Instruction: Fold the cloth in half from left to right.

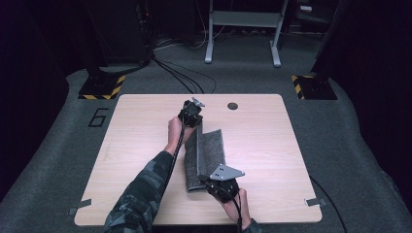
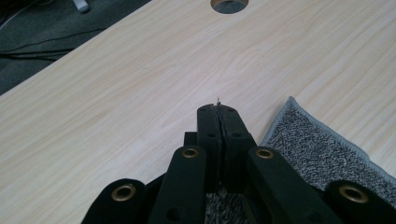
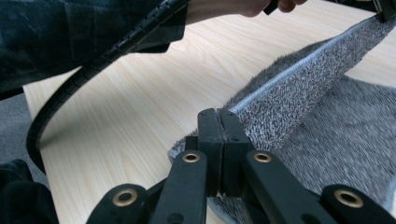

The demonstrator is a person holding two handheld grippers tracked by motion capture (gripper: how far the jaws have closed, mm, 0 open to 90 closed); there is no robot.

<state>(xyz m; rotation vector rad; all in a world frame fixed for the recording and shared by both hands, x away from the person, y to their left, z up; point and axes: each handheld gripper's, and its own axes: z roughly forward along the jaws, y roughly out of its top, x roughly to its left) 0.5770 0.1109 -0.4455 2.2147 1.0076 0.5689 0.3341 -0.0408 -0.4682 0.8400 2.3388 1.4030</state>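
from above, the grey towel (image 1: 206,158) is lying mid-bench (image 1: 272,145), the left claw (image 1: 193,121) pinching its far edge and the right claw (image 1: 214,187) its near edge. in the left claw view the closed jaws are seemingly gripping fabric; in the right claw view, likewise.

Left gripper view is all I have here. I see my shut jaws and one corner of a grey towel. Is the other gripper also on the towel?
Observer: Yes. The right gripper is shut on the towel at its near end, as the high view shows.
Operator: And is the towel flat on the table?
Observer: No. In the right gripper view one long edge is lifted between the two grippers, above the part that lies on the table.
Operator: Where does my left gripper hold it?
Observer: The left gripper pinches the far end of that lifted edge.
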